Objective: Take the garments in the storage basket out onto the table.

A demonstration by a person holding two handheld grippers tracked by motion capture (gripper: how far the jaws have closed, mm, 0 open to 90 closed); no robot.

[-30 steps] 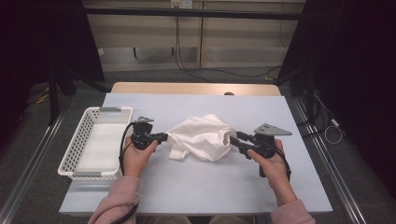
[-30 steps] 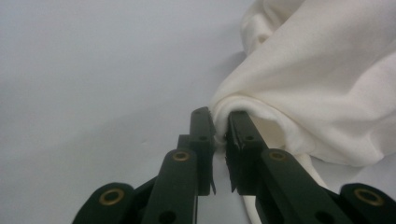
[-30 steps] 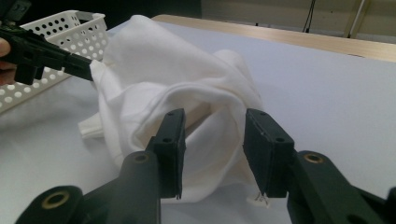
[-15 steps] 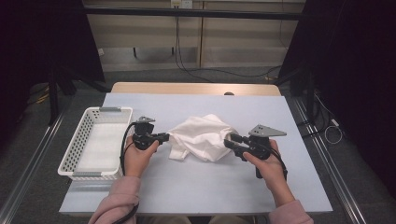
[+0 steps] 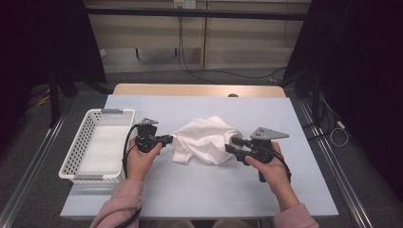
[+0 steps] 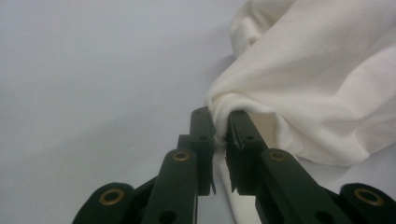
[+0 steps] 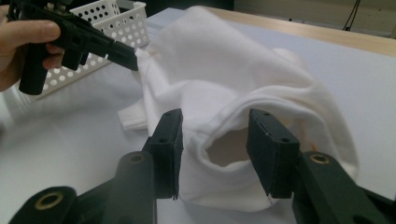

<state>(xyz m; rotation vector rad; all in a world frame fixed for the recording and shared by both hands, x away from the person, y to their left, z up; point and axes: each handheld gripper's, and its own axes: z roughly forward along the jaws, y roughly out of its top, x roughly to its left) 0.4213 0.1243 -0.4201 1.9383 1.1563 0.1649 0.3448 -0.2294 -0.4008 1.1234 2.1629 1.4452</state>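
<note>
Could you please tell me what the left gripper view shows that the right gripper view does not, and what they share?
The left gripper view alone shows the left hand-held gripper from behind its own jaws, pinching a fold of the white cloth over bare tabletop. The right gripper view alone shows the right hand-held gripper, its jaws apart around a round opening in the cloth, having just opened a little further; it also shows the white basket and the hand holding the other gripper. Both show the cloth and the pale table.
</note>
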